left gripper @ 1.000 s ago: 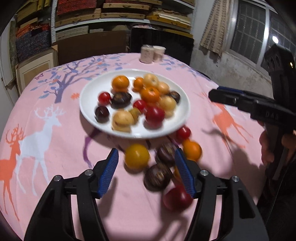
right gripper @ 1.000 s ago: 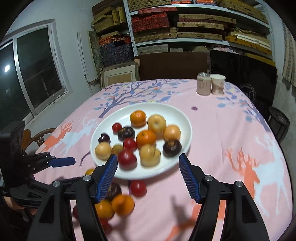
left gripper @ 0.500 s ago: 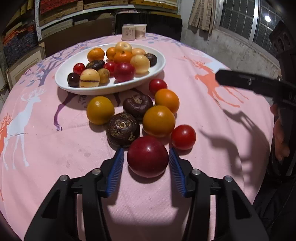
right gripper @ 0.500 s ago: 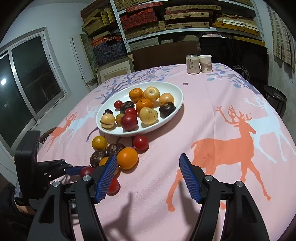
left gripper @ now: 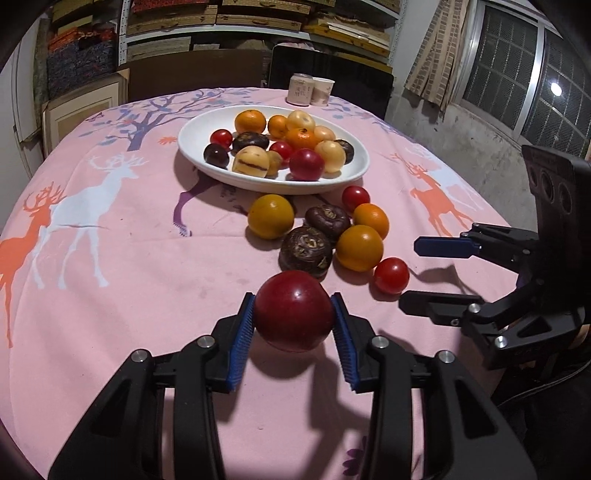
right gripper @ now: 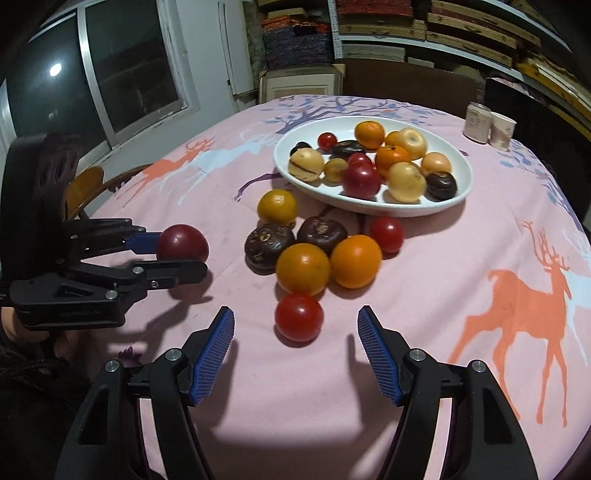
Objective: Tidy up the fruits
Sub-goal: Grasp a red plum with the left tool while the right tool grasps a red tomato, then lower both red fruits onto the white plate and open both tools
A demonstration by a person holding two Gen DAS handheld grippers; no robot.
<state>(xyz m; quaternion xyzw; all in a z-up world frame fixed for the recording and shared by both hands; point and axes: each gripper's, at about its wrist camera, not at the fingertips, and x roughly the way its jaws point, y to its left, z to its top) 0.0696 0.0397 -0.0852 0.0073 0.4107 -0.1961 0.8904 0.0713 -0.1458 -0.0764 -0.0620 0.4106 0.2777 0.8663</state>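
Beyond the far edge of your pink deer-print tablecloth (left gripper: 110, 258) stand a tin (left gripper: 300, 88) and a paper cup (left gripper: 322, 91), touching; shelves of stacked boxes (right gripper: 424, 33) line the wall behind.

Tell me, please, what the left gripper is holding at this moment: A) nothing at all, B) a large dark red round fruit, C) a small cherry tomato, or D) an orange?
B: the left gripper has its blue pads pressed against both sides of the large dark red fruit; the right wrist view shows it lifted clear of the tablecloth.
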